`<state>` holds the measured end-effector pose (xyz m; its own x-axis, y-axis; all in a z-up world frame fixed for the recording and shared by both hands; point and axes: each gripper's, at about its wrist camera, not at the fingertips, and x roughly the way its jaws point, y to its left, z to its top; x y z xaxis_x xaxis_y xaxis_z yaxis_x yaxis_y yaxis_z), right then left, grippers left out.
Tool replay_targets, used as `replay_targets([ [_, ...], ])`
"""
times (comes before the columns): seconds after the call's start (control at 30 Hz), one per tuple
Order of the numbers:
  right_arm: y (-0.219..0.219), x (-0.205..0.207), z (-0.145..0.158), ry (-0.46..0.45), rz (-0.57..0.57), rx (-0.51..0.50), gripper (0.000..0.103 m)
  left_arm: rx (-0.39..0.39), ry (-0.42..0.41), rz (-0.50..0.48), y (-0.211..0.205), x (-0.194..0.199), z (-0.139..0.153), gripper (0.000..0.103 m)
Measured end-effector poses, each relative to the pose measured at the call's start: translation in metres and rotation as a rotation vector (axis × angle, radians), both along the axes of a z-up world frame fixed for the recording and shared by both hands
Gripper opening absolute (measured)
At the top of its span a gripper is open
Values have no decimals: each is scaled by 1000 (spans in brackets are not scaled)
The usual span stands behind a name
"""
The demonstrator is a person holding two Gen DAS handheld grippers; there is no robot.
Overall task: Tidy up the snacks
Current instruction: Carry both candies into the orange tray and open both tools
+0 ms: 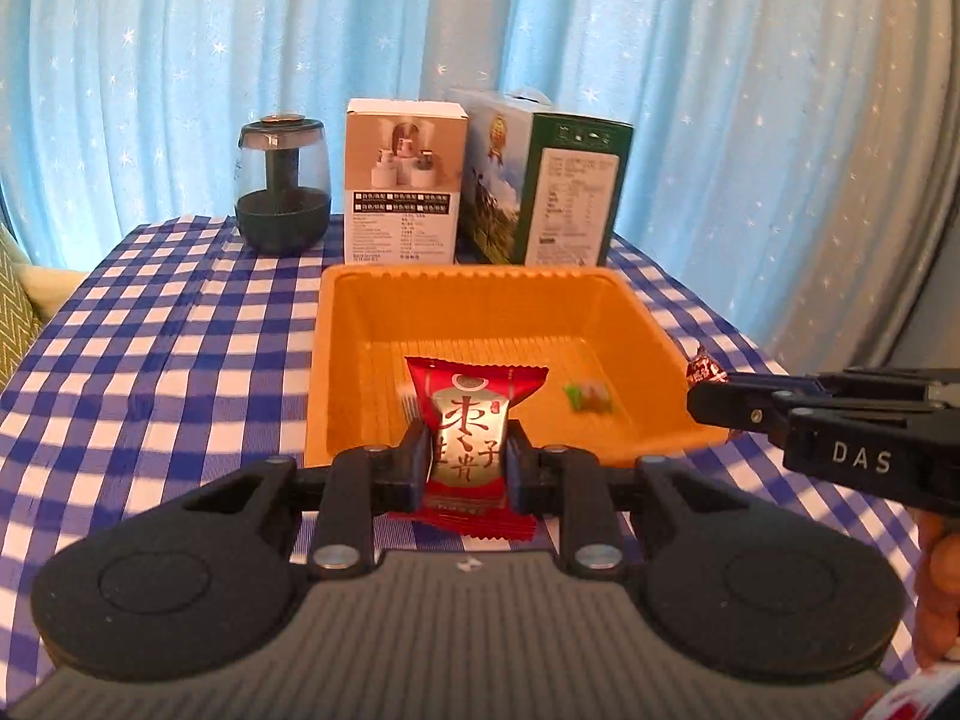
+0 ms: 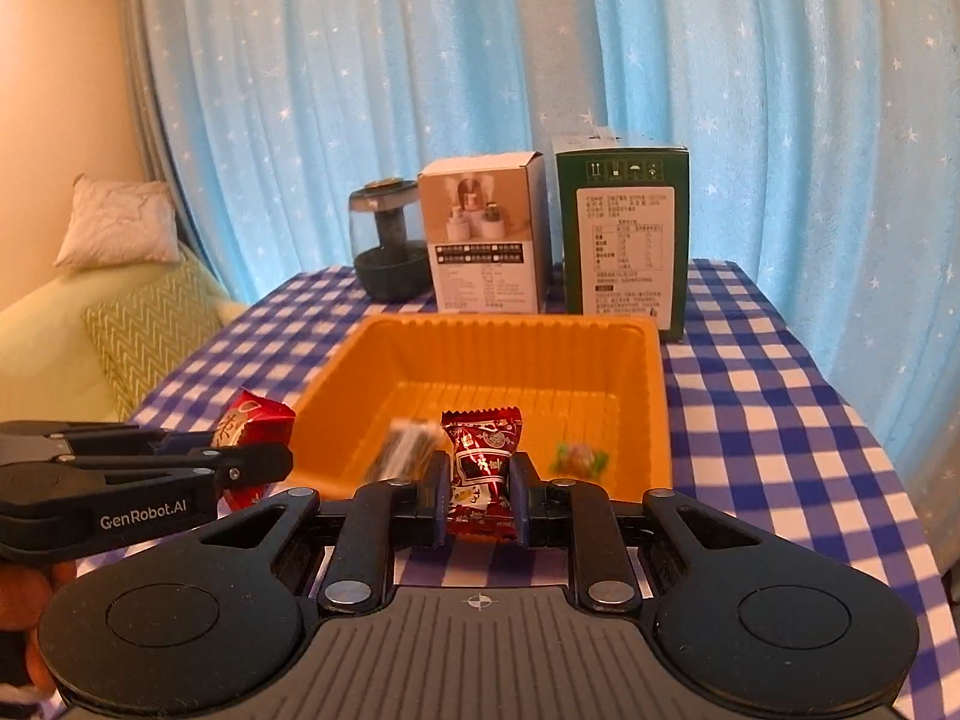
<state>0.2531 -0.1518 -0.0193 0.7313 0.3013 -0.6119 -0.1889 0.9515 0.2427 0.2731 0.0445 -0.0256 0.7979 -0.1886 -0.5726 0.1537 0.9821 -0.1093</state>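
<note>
Left gripper [image 1: 468, 463], bottom centre of the left wrist view: jaws closed onto a red-and-silver packet [image 1: 471, 420], pads pressing both its sides. Packet stands upright, top edge showing in front of the orange tray [image 1: 336, 360]. In the right wrist view the same gripper [image 2: 264, 450] comes in from the left edge, the red packet [image 2: 255, 420] sticking out at its tip, just left of the tray's [image 2: 654, 396] near corner.

Right gripper [image 2: 480, 483], bottom centre of its own view: jaws pinched on a small dark red candy [image 2: 483, 450], wrapper ends poking out above and below the pads. In the left wrist view it [image 1: 705, 390] enters from the right edge, level with the tray's right rim, candy [image 1: 703, 367] visible at the tip.

Tray sits mid-frame on a blue-and-white checked cloth [image 1: 150, 330]. Inside it: a green-wrapped sweet [image 2: 579, 457] lower right, blurred, and a dark striped packet [image 2: 402, 444] lower left, also blurred, type unclear.

Behind the tray, upper centre: dark jar [image 1: 282, 186], white box [image 1: 403, 180], green box [image 1: 573, 186] in a row, left to right. Blue starred curtain [image 1: 540, 30] fills the background. Pillow [image 2: 120, 225] and a green cushion [image 2: 150, 330] at left in the right wrist view. Part of a hand [image 1: 939, 588] shows at lower right of the left wrist view.
</note>
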Motion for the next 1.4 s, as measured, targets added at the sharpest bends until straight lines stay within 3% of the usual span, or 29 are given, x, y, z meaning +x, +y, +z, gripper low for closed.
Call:
replay_targets([
  [0.27, -5, 46, -16, 24, -30, 0, 21, -18, 3, 25, 10, 43, -7, 22],
  [0.63, 5, 72, -34, 61, -26, 0, 21, -19, 52, 46, 21, 81, -28, 22],
  [1.3, 5, 78, -41, 87, -44, 26, 21, -19, 46, 68, 30, 76, -25, 29],
  [1.4, 4, 79, -41, 86, -51, 37, 21, -14, 47, 69, 30, 77, -24, 39],
])
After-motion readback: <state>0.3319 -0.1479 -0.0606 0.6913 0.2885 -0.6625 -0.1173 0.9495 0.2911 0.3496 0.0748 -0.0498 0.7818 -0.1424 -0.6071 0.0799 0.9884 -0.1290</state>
